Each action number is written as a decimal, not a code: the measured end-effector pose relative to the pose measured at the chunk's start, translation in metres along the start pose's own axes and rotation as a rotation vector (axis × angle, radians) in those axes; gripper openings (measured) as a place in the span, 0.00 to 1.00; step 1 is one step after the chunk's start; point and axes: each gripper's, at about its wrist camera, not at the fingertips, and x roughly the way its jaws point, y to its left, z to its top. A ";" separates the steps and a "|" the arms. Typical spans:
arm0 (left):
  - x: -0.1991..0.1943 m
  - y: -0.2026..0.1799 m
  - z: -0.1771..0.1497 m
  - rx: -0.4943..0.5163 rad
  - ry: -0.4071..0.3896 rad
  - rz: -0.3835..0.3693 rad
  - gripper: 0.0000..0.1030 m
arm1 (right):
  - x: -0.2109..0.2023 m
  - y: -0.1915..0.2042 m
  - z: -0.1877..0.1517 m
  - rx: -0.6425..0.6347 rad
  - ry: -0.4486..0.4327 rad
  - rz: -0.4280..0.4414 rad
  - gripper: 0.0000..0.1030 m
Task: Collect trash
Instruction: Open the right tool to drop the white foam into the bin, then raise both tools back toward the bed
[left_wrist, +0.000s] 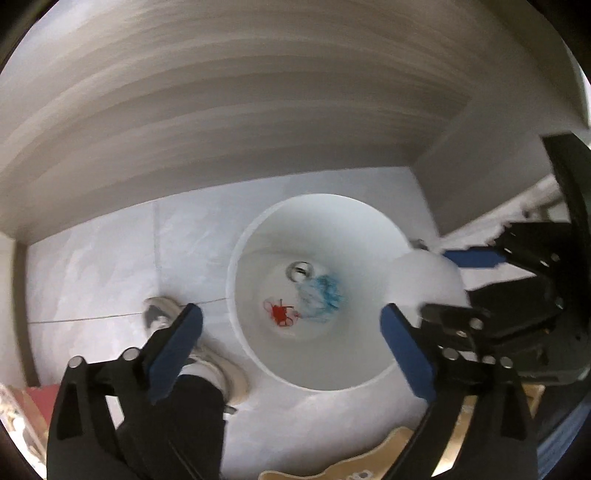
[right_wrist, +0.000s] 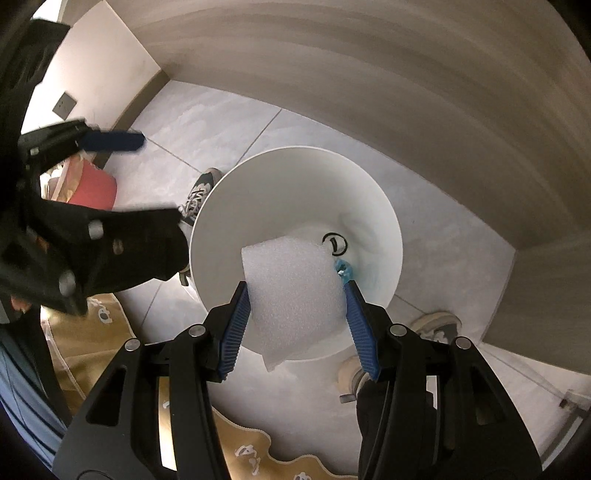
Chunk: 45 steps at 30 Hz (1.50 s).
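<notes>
A white round bin stands on the tiled floor; it also shows in the right wrist view. Inside it lie a red scrap, a blue crumpled wrapper and a small ring-shaped thing. My right gripper is shut on a white foam sheet and holds it over the bin's mouth; the sheet shows in the left wrist view at the bin's right rim. My left gripper is open and empty above the bin's left side.
A grey wooden panel wall runs behind the bin. The person's sneakers stand by the bin. A red box sits at the left by a wall. A tan patterned mat lies on the floor below.
</notes>
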 end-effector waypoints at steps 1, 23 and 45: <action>-0.001 0.004 0.000 -0.016 -0.003 0.019 0.94 | 0.001 0.001 0.001 -0.003 0.002 0.000 0.47; -0.062 0.029 -0.013 -0.041 -0.107 0.065 0.94 | -0.027 0.029 -0.003 -0.037 -0.079 -0.073 0.90; -0.280 -0.037 -0.022 0.071 -0.491 0.014 0.94 | -0.322 0.065 -0.057 0.003 -0.655 -0.036 0.95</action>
